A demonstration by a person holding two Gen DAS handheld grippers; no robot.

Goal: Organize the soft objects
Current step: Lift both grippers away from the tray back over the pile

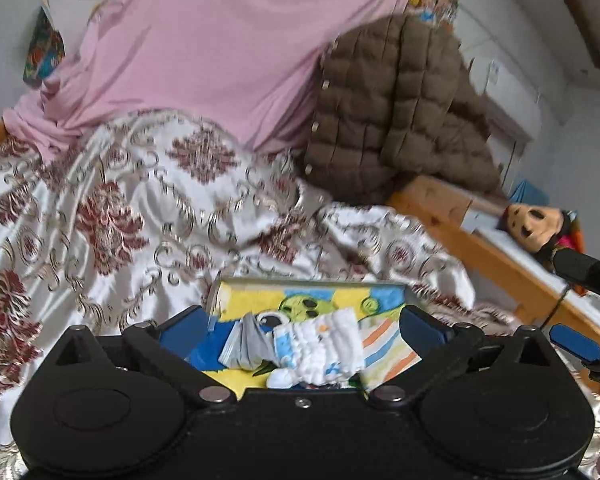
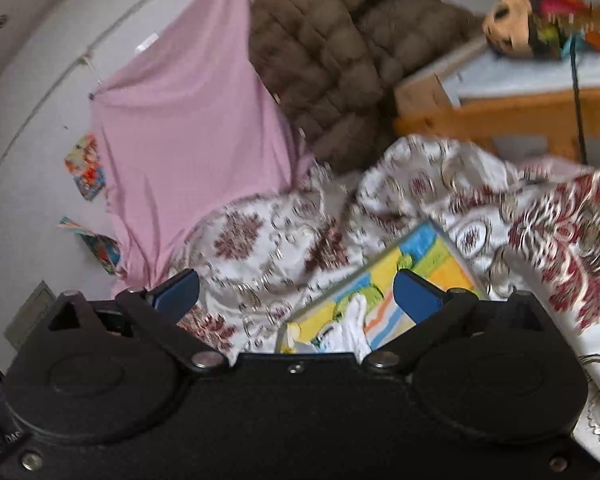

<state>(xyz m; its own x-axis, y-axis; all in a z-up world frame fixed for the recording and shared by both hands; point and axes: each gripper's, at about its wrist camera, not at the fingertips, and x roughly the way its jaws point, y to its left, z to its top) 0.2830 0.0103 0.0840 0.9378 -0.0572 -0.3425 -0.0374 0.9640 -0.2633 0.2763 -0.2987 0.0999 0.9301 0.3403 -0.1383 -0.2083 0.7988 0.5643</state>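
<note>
Jaws of the left gripper (image 1: pixel 306 326) stand spread wide in the left wrist view, its blue pads apart with nothing pinched. Between them, toward 6 o'clock, a bright yellow-and-blue cartoon-printed flat cushion (image 1: pixel 312 300) lies on the white satin bedspread with dark red floral medallions (image 1: pixel 111 216). A small white plush astronaut with blue trim (image 1: pixel 320 348) rests on top of that cushion, untouched by either pad. At 12 o'clock hangs a pink sheet (image 1: pixel 203 52); a brown quilted puffer jacket (image 1: pixel 396 108) hangs at 1 o'clock. At 3 o'clock a tan-faced stuffed doll (image 1: pixel 534 224) lies on a wooden-framed ledge (image 1: pixel 496 256), and the right gripper's blue pad (image 1: pixel 576 344) enters at 4 o'clock.

From the right wrist view, the right gripper (image 2: pixel 297 290) likewise has its jaws spread, empty. The cushion (image 2: pixel 424 264) sits tilted at 5 o'clock with the astronaut (image 2: pixel 352 328) on it near the bottom. Jacket (image 2: pixel 332 60) at 12 o'clock, sheet (image 2: pixel 179 120) at 10, doll (image 2: pixel 512 24) at 2, all blurred.
</note>
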